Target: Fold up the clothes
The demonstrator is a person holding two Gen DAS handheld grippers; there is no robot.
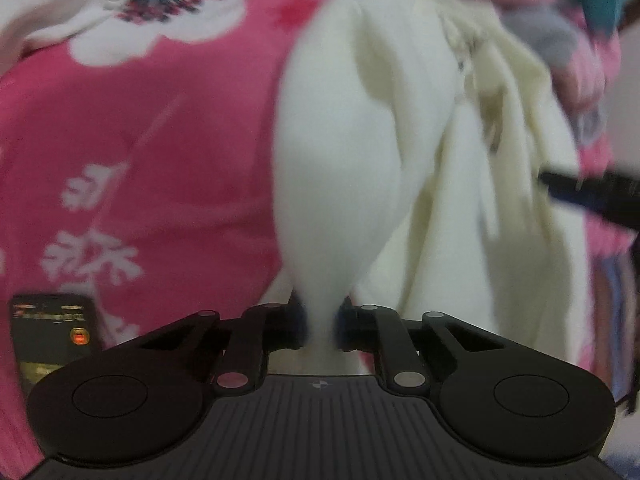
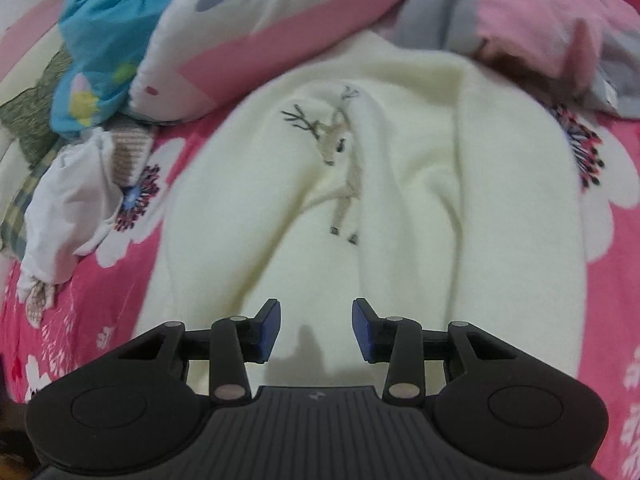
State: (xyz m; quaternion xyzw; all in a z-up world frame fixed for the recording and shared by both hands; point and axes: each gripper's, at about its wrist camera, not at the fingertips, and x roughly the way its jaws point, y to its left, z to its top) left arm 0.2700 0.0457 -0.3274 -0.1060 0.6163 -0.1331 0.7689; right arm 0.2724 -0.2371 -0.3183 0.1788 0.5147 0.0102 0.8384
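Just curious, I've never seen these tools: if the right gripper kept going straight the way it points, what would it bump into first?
Most likely the cream sweater; the right gripper is open just above it.

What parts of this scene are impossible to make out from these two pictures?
- Left wrist view: which part of the cream sweater the left gripper pinches; motion blur hides it.
- Left wrist view: the phone screen text, too blurred.
- Right wrist view: the sweater's near hem, behind the right gripper.

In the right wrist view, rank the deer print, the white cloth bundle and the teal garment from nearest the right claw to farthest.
From the right claw:
1. Deer print, straight ahead on the cream sweater.
2. White cloth bundle, off to the left.
3. Teal garment, top left.
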